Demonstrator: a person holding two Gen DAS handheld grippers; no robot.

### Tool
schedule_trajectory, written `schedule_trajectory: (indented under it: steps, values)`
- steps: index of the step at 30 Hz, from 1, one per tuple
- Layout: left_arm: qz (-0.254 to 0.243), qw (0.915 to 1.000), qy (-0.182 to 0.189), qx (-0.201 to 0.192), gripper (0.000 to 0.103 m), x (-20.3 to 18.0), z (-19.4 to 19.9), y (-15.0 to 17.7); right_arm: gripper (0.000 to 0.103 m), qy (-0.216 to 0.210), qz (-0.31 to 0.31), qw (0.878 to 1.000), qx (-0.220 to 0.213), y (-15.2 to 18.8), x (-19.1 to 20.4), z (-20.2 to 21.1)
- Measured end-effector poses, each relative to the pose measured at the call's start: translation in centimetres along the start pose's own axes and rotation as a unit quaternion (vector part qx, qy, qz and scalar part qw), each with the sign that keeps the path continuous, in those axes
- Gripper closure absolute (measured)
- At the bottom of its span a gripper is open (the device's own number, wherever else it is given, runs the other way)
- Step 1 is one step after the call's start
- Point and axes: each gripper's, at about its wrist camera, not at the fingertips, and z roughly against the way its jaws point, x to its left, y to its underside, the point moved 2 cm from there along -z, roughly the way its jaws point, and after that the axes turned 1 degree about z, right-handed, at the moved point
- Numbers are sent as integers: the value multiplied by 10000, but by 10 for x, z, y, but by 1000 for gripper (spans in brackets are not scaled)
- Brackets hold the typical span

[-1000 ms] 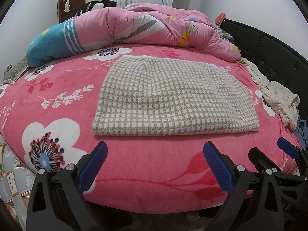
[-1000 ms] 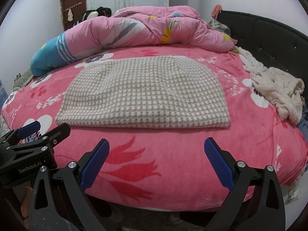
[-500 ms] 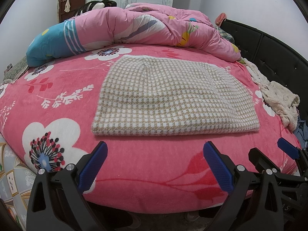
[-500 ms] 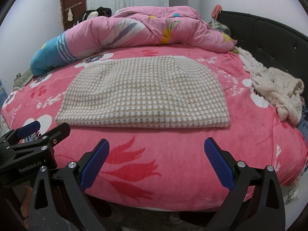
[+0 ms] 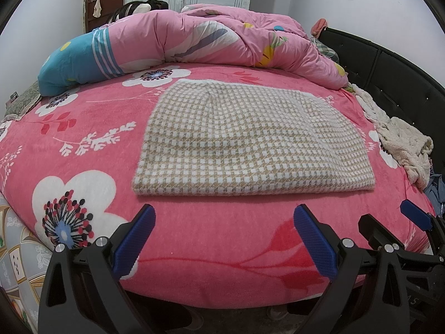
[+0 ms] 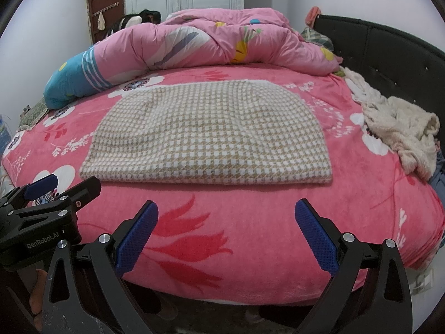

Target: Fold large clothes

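Observation:
A beige-and-white houndstooth garment point(image 5: 250, 142) point(image 6: 211, 136) lies folded flat in the middle of the pink floral bed point(image 5: 194, 239) point(image 6: 250, 222). My left gripper point(image 5: 224, 222) hangs open over the bed's near edge, short of the garment's front fold, with nothing between its blue pads. My right gripper point(image 6: 226, 218) is open too, equally short of the fold and holding nothing. In the left wrist view the right gripper point(image 5: 389, 222) shows at the lower right; in the right wrist view the left gripper point(image 6: 66, 189) shows at the lower left.
A rolled pink and blue quilt point(image 5: 194, 44) point(image 6: 194, 44) runs along the far side of the bed. A crumpled cream fleece garment point(image 5: 400, 144) point(image 6: 400, 130) lies at the right edge by the black headboard point(image 5: 389, 66) point(image 6: 389, 55). A brown door point(image 6: 103, 19) stands behind.

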Motion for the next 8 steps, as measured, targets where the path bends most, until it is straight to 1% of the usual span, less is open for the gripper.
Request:
schedule_trajectory:
  steps: [8]
  values:
    - [12, 10000, 5, 2, 5, 0, 0, 0, 8, -11, 1, 10000, 1, 0, -1, 0]
